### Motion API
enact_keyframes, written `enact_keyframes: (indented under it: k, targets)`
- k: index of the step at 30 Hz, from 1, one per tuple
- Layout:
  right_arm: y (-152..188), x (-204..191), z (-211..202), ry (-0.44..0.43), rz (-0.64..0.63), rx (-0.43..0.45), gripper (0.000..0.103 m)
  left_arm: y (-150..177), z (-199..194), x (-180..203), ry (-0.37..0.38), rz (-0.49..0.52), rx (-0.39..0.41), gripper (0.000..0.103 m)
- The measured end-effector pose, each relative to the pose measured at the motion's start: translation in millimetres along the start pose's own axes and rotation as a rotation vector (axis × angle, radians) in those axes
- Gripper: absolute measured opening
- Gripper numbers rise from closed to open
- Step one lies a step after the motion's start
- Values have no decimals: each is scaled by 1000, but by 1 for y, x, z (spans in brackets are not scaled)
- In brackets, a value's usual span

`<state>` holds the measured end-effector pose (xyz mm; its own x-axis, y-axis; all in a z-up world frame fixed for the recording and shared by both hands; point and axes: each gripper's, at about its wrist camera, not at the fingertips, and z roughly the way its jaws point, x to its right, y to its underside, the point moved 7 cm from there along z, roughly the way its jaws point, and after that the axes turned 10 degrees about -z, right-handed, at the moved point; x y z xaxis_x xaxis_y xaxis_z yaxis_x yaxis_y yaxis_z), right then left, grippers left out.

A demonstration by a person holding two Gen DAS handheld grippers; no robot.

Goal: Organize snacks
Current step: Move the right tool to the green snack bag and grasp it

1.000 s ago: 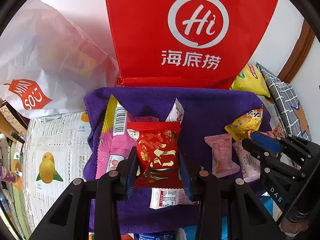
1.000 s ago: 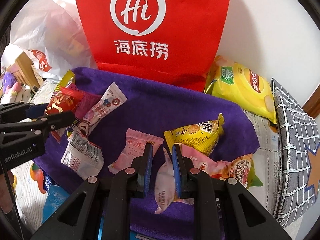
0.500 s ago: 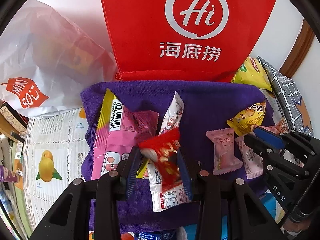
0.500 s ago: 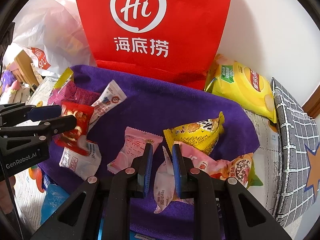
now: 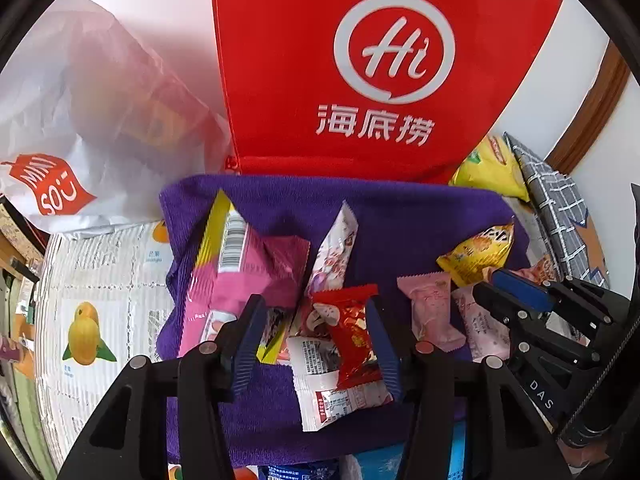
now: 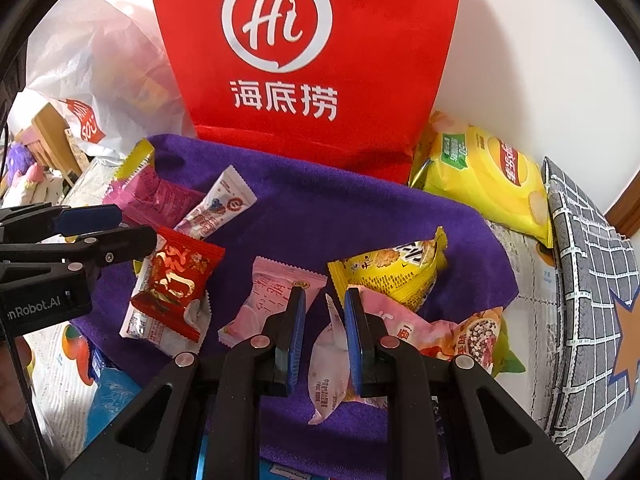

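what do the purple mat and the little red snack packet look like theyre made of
Purple mat: looks like soft cloth, probably a microfiber towel; matte, with a fine ribbed pile and rumpled edges.
Red snack packet: looks like glossy plastic or foil film; it catches glare, carries metallic gold print and has crimped, zigzag-cut ends.

Snack packets [image 6: 172, 284] scattered on towel [image 6: 320, 216]; paper bag [image 6: 304, 56] upright behind towel; chip bag [image 6: 488, 172] right of it.
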<state>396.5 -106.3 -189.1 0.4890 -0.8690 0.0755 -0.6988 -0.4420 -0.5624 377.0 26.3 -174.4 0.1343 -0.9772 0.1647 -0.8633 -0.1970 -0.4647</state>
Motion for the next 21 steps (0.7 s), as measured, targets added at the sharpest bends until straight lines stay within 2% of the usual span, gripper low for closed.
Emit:
enact_keyframes:
  k: [2,5,7,9,16,19,21]
  targets:
    - [-2,-2,-5,-7,-7,16,24,-1,-3,1,14,-3,9,52]
    - [-5,-4,-13,-7,-15,41,43,-1,-6,1,38,-7,12,52]
    - [-8,-5,-18,-3,-19,61,50,-3,-8,4,51,-10,15,53]
    - [-11,-5,-24,0,-14,79,64,-5,-10,5,62,-14,23,54]
    - [-20,3,-52,56,64,154,78,-8,-25,4,83,-27,54,57]
    - [-21,1,-61,28,94,160,79,-10,-33,4,92,-31,67,57]
    - [-20,-5,-66,-25,104,149,79,-11,-40,4,98,-34,82,57]
